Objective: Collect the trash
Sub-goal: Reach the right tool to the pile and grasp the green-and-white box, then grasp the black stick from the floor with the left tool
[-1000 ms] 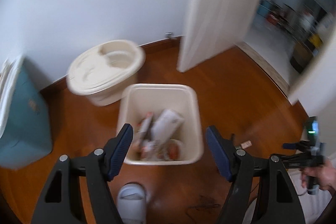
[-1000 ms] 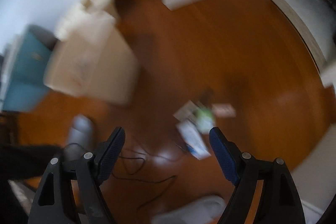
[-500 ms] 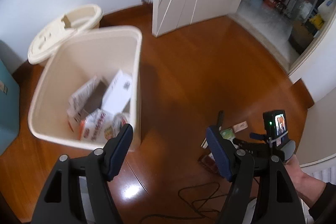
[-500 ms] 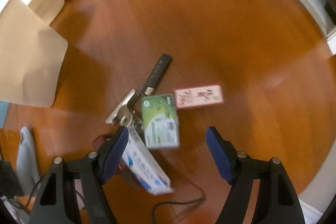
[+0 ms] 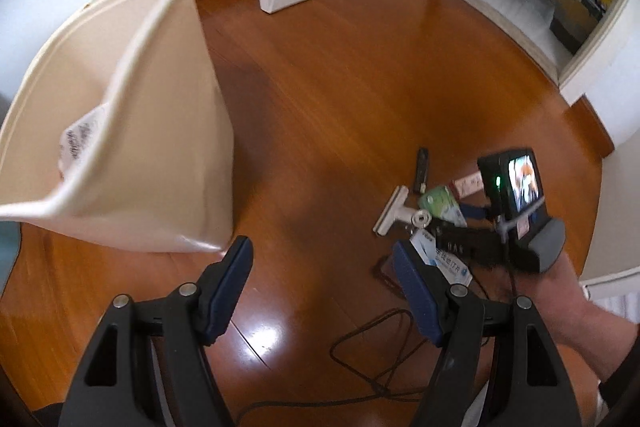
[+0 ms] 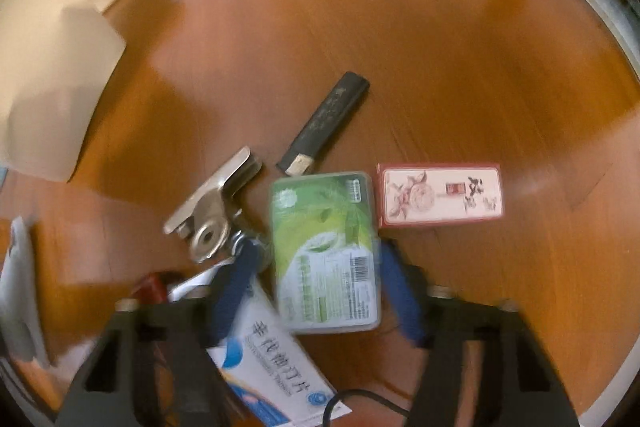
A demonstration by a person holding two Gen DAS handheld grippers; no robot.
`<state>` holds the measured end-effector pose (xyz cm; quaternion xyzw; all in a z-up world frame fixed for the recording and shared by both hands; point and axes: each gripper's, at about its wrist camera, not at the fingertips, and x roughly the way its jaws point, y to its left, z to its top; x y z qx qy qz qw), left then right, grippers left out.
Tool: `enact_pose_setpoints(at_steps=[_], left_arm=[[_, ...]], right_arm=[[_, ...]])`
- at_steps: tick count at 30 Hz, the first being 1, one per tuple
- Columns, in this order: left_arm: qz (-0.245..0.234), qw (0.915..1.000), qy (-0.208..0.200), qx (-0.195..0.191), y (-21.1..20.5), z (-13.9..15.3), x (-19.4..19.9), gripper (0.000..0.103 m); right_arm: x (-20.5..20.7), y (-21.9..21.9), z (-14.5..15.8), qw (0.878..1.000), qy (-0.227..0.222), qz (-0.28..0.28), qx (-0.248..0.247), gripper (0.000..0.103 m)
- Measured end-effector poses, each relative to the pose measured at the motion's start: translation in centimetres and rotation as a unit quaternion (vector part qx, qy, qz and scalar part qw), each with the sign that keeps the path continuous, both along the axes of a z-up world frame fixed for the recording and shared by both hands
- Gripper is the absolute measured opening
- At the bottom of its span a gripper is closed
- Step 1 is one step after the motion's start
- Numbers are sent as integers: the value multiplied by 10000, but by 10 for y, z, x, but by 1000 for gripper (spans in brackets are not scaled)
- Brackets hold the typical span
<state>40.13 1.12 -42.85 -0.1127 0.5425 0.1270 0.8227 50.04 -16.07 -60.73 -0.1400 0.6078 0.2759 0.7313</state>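
The cream bin (image 5: 120, 131) fills the left-wrist view's upper left, printed wrappers inside. At lower centre of the right-wrist view, the right gripper (image 6: 316, 291) has just been closing, its jaws straddling the green barcode-labelled pack (image 6: 326, 251) without clearly pressing it. Right of it lies a red box (image 6: 440, 195) with Chinese characters. The left gripper (image 5: 322, 291) hangs released, empty.

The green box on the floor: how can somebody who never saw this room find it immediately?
On the wooden floor, right of the cream trash bin, lies a small heap of litter. The green box is in its middle, between a metal clip and a red-edged carton. It alone is green, with leaves and a barcode.
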Motion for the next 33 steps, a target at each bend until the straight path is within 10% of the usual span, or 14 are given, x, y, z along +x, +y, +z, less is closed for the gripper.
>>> enact_pose_setpoints(at_steps=[11, 21, 33], left_arm=[[-303, 9989, 345, 101, -30, -51, 12, 72], [-1196, 9899, 751, -120, -43, -90, 94, 72], [-1992, 9734, 1090, 308, -89, -159, 202, 72]], right_arm=[[1, -16, -8, 9988, -204, 226, 377, 54], [-17, -134, 77, 9733, -643, -1165, 1869, 54], [-32, -239, 72, 9306, -431, -2806, 2311, 54]])
